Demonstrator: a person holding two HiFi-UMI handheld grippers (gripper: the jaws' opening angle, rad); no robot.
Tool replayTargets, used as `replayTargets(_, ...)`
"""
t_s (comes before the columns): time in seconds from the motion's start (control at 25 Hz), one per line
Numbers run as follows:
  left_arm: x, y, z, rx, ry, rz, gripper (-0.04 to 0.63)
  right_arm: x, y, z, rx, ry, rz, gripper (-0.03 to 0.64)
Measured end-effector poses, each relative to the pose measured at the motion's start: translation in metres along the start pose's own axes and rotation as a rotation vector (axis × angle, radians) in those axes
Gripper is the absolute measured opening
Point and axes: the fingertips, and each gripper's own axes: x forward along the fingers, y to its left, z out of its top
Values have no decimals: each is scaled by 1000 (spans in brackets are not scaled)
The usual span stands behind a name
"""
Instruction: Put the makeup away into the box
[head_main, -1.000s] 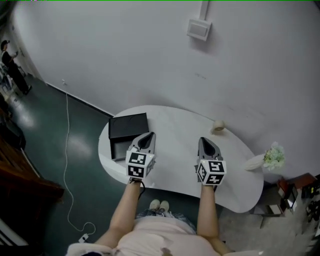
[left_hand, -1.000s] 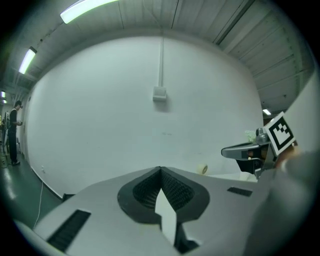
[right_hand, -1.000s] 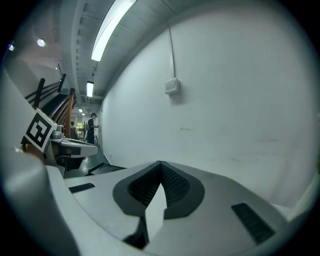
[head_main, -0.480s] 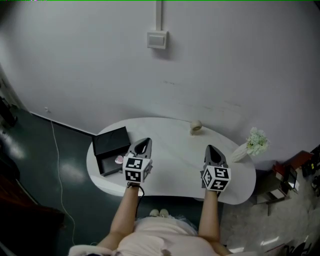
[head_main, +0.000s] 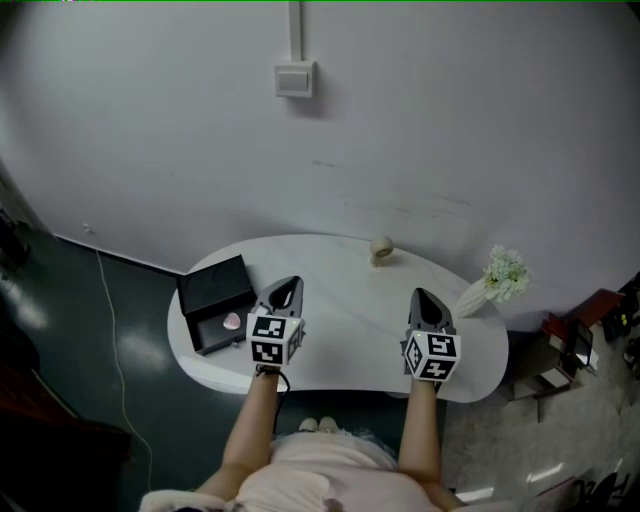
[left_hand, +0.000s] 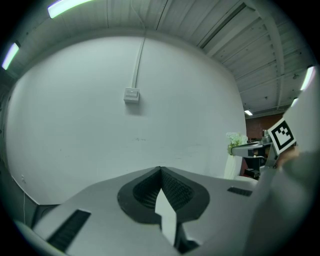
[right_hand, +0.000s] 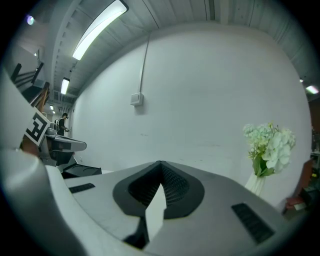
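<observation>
Left gripper (head_main: 288, 286) and right gripper (head_main: 423, 298) shifted right, both closed empty, open box's (head_main: 210, 283) long axis slants up-right

**Two grey hand-held grippers with marker cubes, carried by a person in a pale pink top**

The left hand-held gripper (head_main: 289, 285) and the right hand-held gripper (head_main: 424, 298) look alike. Each has a smooth matte grey shell, wide at the back and tapering to a pointed nose. Inside the nose is a black hollow lined with ribbed pads (left_hand: 177, 189), and narrow black slots (right_hand: 252, 221) mark the shell behind it. At the back of each sits a white cube (head_main: 274, 338) printed with black square patterns. A thin dark cord (head_main: 283, 378) loops just behind the left cube. The top (head_main: 300, 485) leaves the forearms bare, and light shoes (head_main: 318, 426) show behind and between the grippers.
</observation>
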Motion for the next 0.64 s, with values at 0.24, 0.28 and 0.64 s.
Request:
replayTargets(0.24, 0, -3, 1, 1, -2, -2, 25, -3, -5, -2, 7, 6, -6, 14)
replayTargets(0.28, 0, -4, 1, 1, -2, -2, 25, -3, -5, -3, 9, 8, -7, 14)
replayTargets(0.64, 3, -4, -2, -13, 7, -13, 25, -2, -8, -9, 9, 25, -20, 14)
